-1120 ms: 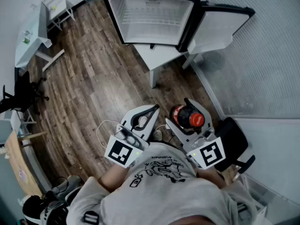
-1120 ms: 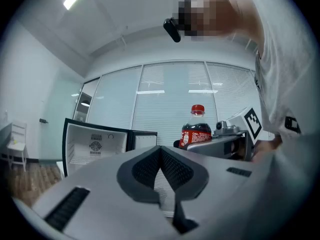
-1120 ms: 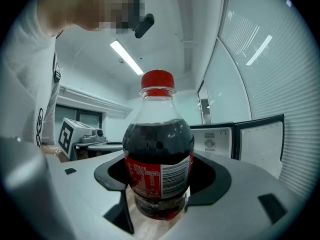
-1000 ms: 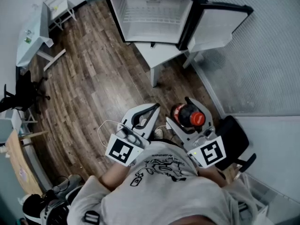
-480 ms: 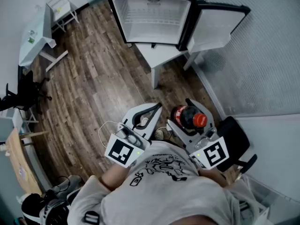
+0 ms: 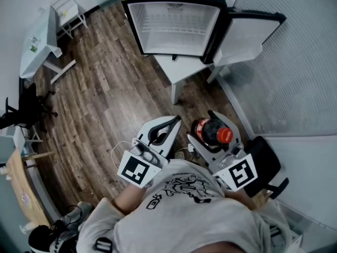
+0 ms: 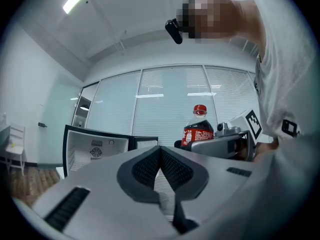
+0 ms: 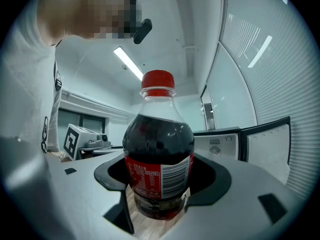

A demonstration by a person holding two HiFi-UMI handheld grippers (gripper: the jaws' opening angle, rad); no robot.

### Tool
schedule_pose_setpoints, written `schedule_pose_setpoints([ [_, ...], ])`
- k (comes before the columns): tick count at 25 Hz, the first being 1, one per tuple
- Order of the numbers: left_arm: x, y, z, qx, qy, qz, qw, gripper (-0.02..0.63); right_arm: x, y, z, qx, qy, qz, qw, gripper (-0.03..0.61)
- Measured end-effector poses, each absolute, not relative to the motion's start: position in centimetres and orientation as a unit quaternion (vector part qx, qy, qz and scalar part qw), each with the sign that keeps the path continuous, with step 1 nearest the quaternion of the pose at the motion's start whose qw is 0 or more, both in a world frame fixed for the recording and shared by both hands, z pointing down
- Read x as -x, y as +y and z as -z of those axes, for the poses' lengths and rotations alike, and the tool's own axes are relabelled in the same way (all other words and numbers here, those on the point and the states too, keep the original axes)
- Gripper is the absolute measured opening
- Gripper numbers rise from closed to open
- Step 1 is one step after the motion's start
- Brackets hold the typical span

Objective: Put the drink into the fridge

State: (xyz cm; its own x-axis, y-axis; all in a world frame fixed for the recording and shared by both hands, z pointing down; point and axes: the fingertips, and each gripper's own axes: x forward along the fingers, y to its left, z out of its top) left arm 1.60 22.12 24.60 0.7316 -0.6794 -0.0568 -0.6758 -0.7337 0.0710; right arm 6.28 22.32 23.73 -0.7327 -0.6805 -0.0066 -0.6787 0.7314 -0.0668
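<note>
The drink is a dark cola bottle with a red cap and red label. My right gripper is shut on it at label height, and it stands upright between the pads. My left gripper is shut with nothing in it; its dark pads meet. From the left gripper view the cola bottle shows to the right. The small black fridge stands ahead on a low white table, its door swung open to the right, its white inside bare.
A frosted glass wall runs along the right. A black chair sits close at my right. At far left stand a white table, a white chair and a black chair. Wood floor lies between me and the fridge.
The fridge has drifted slightly right and lower in the head view. Both grippers keep their hold and places; the bottle stays gripped.
</note>
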Motion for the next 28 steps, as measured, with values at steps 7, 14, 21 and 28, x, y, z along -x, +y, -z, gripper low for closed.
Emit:
schedule_pose_setpoints([
  [7, 1.0, 16.7, -24.0, -0.932, -0.36, 0.045, 0.019, 0.002, -3.7, 17.0, -23.6, 0.371, 0.928, 0.026, 0.013, 0.325],
  [14, 3.8, 11.1, -23.7, -0.934, -0.352, 0.047, 0.021, 0.002, -1.1, 11.4, -23.3, 0.383, 0.923, 0.028, 0.008, 0.325],
  [21, 6.6, 6.2, -23.1, -0.935, -0.349, 0.052, 0.02, 0.002, 1.7, 6.4, -23.3, 0.388, 0.921, 0.028, 0.0, 0.325],
  [28, 8.6, 2.2, -23.8, -0.939, -0.34, 0.048, 0.026, 0.002, 3.6, 2.6, -23.6, 0.398, 0.917, 0.032, -0.005, 0.325],
])
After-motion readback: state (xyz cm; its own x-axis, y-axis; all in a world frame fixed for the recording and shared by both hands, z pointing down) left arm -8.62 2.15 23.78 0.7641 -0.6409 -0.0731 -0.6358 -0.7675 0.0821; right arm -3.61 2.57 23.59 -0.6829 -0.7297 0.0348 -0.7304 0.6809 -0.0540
